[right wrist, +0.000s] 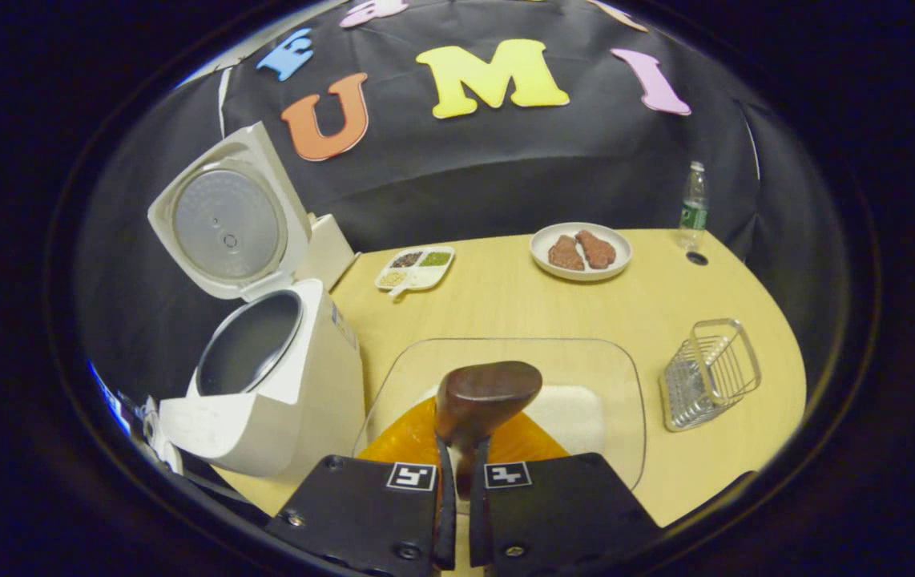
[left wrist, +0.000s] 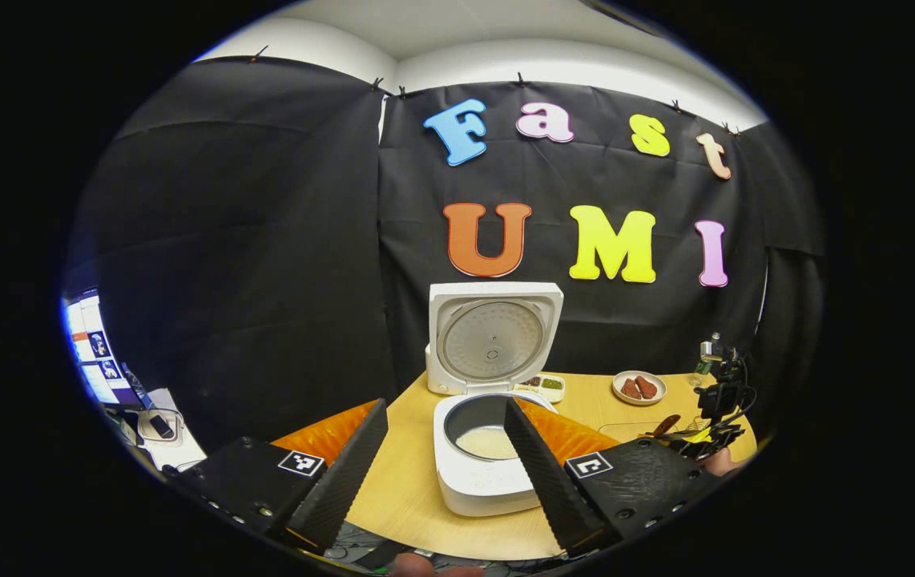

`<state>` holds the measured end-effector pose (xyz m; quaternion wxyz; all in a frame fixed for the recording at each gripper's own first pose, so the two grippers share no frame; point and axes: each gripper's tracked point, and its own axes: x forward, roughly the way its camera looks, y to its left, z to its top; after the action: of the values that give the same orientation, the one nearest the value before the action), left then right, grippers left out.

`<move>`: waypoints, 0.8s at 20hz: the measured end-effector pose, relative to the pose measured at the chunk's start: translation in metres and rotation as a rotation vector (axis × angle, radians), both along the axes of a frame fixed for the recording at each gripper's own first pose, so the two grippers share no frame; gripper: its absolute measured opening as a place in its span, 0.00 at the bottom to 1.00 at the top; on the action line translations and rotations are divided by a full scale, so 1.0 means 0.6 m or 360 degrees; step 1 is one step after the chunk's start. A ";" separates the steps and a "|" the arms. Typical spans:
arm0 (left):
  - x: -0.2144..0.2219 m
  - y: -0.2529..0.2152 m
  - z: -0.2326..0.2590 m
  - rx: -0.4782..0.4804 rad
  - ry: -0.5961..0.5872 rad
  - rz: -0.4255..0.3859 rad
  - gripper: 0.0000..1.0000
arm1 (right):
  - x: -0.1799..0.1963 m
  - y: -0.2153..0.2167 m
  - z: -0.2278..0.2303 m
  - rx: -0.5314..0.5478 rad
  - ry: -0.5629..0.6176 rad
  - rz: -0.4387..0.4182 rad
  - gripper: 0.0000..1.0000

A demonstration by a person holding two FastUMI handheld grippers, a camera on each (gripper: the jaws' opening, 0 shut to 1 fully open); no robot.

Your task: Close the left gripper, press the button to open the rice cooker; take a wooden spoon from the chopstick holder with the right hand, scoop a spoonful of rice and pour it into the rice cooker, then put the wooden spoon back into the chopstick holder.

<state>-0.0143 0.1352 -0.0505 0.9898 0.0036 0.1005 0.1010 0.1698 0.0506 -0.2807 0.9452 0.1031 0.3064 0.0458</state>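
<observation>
The table (right wrist: 714, 304) is light wood with a rounded edge, and black cloth hangs behind it as the wall. The cooker (right wrist: 281, 377) stands at the left of the table in the right gripper view, its lid (right wrist: 225, 220) raised upright; in the left gripper view some rice lies in the pot (left wrist: 485, 429). The right gripper (right wrist: 461, 473) is clenched on the spoon (right wrist: 485, 397), whose bowl is above a clear tray (right wrist: 610, 377) holding rice. The wire holder (right wrist: 710, 373) stands at the right, near the tray. A plate (right wrist: 582, 250), a small dish (right wrist: 416, 268) and a bottle (right wrist: 694, 204) are at the far side. The left gripper (left wrist: 445, 449) is released, its fingers spread before the cooker.
</observation>
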 end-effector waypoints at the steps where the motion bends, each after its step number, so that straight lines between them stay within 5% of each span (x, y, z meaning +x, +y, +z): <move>1: 0.001 -0.002 -0.004 -0.0014 0.0008 0.0001 0.94 | 0.000 0.005 0.000 0.0062 0.0015 0.0015 0.08; 12: 0.027 -0.044 -0.005 -0.0035 0.0072 0.0006 0.94 | 0.018 -0.019 0.005 0.0850 0.0159 -0.0140 0.08; 16: 0.042 -0.067 0.011 -0.0030 0.0066 0.0022 0.94 | 0.017 -0.047 0.000 0.0948 0.0176 -0.0158 0.07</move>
<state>0.0110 0.0948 -0.0437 0.9868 -0.0045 0.1219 0.1068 0.1802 0.0227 -0.2806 0.8563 0.3930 0.3250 0.0817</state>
